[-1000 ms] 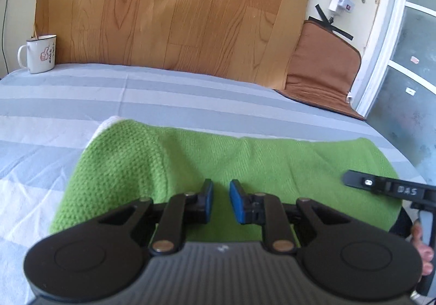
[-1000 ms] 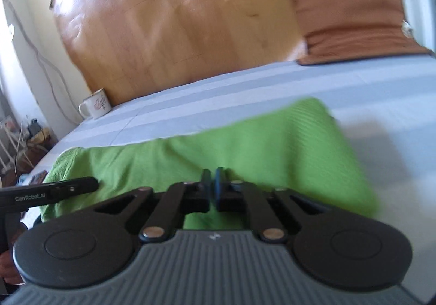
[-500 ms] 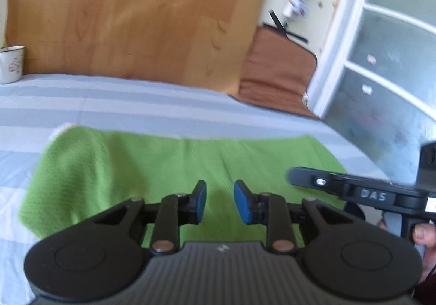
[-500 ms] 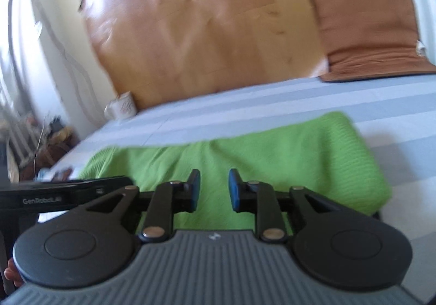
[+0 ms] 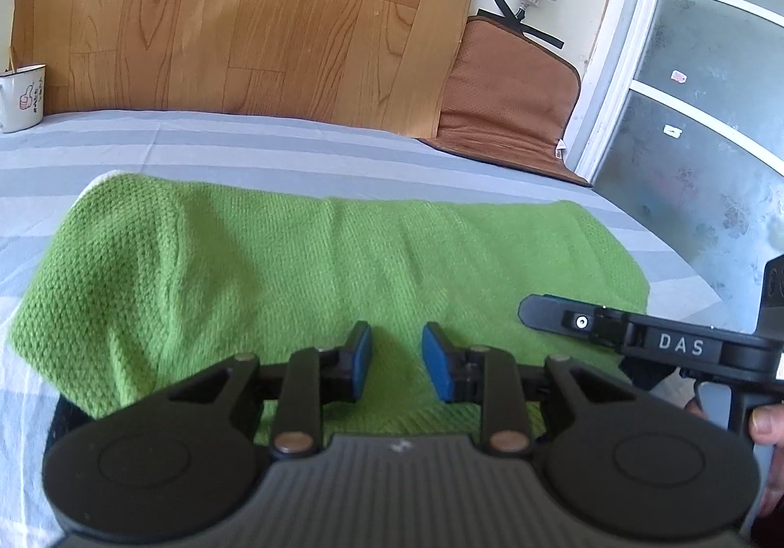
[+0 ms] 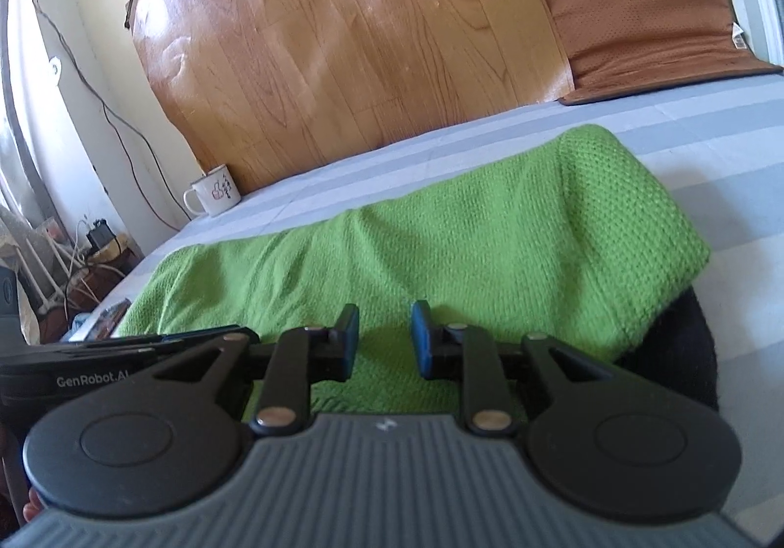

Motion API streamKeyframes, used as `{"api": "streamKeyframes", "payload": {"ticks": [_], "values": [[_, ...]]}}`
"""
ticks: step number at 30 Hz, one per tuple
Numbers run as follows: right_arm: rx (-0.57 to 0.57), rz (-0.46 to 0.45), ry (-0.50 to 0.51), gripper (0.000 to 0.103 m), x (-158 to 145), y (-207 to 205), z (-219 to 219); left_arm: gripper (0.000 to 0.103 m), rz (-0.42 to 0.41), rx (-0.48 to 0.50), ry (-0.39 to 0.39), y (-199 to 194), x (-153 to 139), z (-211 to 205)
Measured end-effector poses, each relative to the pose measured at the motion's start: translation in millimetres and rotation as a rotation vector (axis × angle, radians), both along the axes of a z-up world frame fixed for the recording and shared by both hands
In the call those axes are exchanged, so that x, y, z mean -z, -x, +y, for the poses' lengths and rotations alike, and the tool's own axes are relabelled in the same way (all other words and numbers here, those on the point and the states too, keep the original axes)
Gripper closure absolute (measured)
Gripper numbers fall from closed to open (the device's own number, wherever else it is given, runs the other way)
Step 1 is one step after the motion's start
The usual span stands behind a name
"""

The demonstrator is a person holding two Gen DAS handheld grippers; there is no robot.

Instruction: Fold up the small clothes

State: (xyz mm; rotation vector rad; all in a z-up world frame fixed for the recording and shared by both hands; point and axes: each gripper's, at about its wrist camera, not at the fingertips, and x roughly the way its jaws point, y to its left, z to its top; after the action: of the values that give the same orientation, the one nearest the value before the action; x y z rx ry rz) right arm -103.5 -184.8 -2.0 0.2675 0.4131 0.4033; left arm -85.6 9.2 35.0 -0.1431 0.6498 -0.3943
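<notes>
1. Here, a green knitted garment [image 5: 343, 274] lies folded into a long strip across the grey-and-white striped bedsheet [image 5: 245, 146].
2. The left gripper [image 5: 394, 364] hangs over the near edge of the garment, its blue pads apart with nothing between them, only green knit showing through the gap.
3. The right gripper [image 6: 384, 340] hangs over the same near edge, pads likewise apart and holding nothing.
4. Seen from the left wrist, the right gripper's black body sits just beside the garment's right end.
5. A white mug [image 6: 213, 195] stands beyond the garment's left end, against the wood-patterned board [image 5: 245, 9].
6. A brown cushion [image 6: 642, 9] leans well beyond the garment's right end.
</notes>
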Motion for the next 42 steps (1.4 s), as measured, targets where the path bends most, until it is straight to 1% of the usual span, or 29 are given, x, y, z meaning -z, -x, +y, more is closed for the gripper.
{"api": "streamKeyframes", "payload": {"ticks": [7,10,16,19,21,24,36,42], "values": [[-0.015,0.039,-0.086,0.076,1,-5,-10,0.078,0.008,-0.007,0.016,1,-1,2],[-0.017,0.038,-0.089,0.076,2,-4,-10,0.077,0.011,-0.006,0.024,1,-2,3],[-0.025,0.037,-0.091,0.076,3,-4,-12,0.071,0.013,0.002,0.038,3,-2,3],[-0.028,0.035,-0.093,0.076,3,-4,-12,0.065,0.01,0.012,0.037,3,-1,1],[-0.029,0.032,-0.087,0.076,3,-4,-12,0.058,0.006,0.022,0.032,4,-1,-2],[-0.031,0.03,-0.085,0.076,3,-4,-13,0.054,-0.001,0.031,0.015,6,-1,-6],[-0.025,0.022,-0.083,0.077,4,-3,-12,0.05,-0.007,0.033,-0.003,5,0,-10],[0.012,0.014,-0.088,0.083,4,4,-20,0.05,-0.009,0.038,-0.011,4,0,-10]]}}
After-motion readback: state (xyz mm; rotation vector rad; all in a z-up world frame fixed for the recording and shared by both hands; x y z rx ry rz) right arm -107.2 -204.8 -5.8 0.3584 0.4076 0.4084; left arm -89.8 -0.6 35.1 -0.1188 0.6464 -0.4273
